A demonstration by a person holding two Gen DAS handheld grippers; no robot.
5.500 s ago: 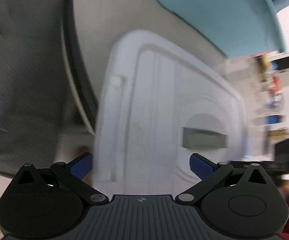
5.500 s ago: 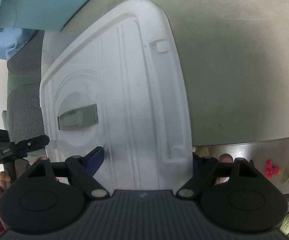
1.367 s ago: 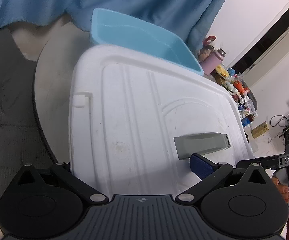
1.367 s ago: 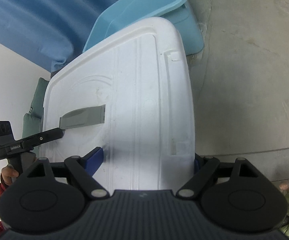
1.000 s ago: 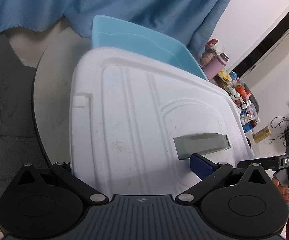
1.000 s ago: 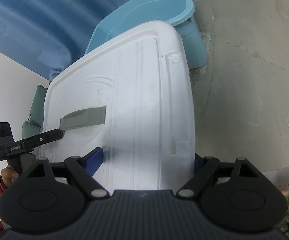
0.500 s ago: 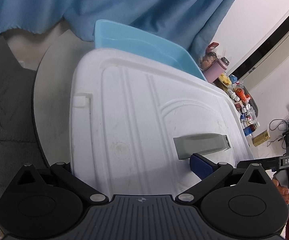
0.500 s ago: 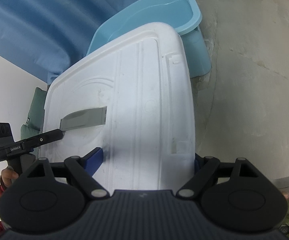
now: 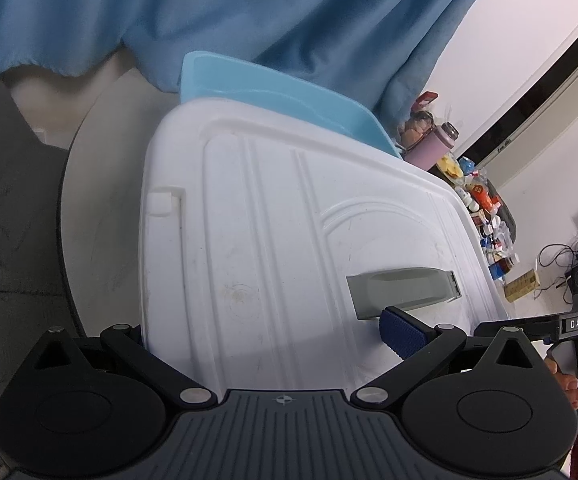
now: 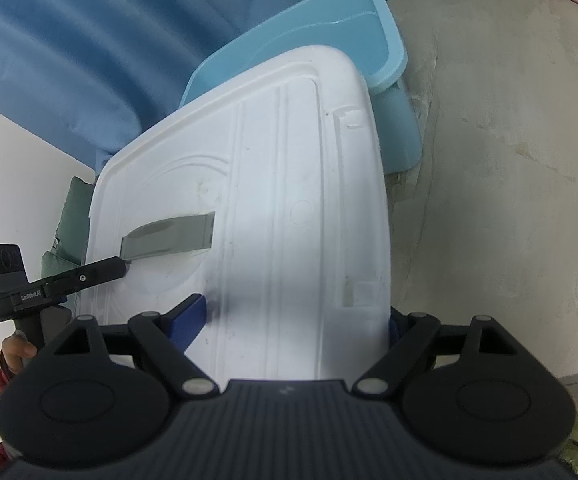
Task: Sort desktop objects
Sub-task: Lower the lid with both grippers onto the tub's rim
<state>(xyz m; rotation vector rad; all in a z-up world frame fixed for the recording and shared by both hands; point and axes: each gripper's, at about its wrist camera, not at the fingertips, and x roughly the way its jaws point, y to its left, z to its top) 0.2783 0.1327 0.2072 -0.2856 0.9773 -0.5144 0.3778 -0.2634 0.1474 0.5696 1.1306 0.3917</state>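
Observation:
A large white plastic lid [image 9: 273, 240] with a grey handle [image 9: 401, 290] fills both views; it also shows in the right wrist view [image 10: 273, 208]. My left gripper [image 9: 265, 332] is shut on the lid's near edge, one blue pad [image 9: 403, 336] on top. My right gripper [image 10: 293, 320] is shut on the lid's opposite edge, blue pad [image 10: 187, 320] on top. The lid is held tilted above the round grey table [image 10: 509, 160]. A light blue tub [image 10: 329, 40] stands behind it, also in the left wrist view [image 9: 273, 92].
A blue curtain [image 9: 249, 12] hangs behind the tub. A pink bottle [image 9: 433, 144] and several small items stand at the table's far side. A grey chair [image 9: 5, 200] is to the left. The table edge [image 10: 569, 376] is close on the right.
Both grippers have lifted and tilted the lid up since 5.5 s ago. In the last second the view has risen slightly, showing more curtain and tub.

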